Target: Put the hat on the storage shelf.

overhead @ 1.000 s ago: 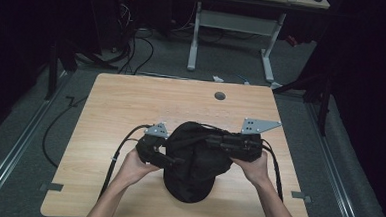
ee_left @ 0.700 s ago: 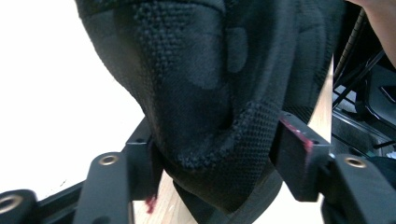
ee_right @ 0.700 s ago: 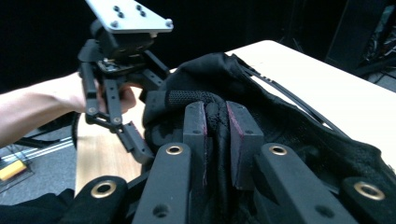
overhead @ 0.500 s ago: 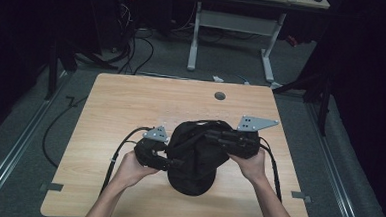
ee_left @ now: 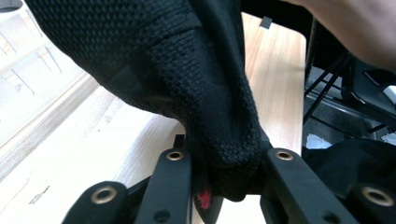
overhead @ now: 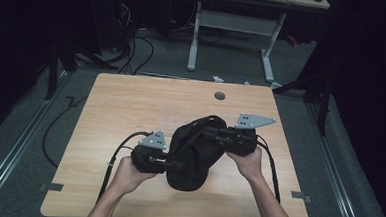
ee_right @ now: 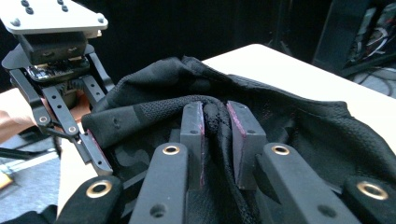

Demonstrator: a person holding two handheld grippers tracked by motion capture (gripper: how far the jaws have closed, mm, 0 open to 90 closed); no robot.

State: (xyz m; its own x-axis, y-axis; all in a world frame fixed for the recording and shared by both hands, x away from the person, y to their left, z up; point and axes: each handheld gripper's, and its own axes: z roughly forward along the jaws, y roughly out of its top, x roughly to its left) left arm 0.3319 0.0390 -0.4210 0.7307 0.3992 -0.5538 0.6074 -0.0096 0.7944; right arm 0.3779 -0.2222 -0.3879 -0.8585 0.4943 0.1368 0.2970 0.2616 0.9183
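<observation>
Black mesh garment (overhead: 194, 151) held bunched just above the bench (overhead: 131, 110). Left tongs (ee_left: 229, 175) clamp one fold; right tongs (ee_right: 215, 126) pinch the opposite edge, evidently so the cloth can be spread between them.

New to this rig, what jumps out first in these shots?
The black mesh garment, bunched near the table's front edge, held between both grippers. The left gripper has a fold pinched between its fingers, and the right gripper clamps another fold between its pads. Behind the table, a grey-legged bench stands on the dark floor among cables.
</observation>
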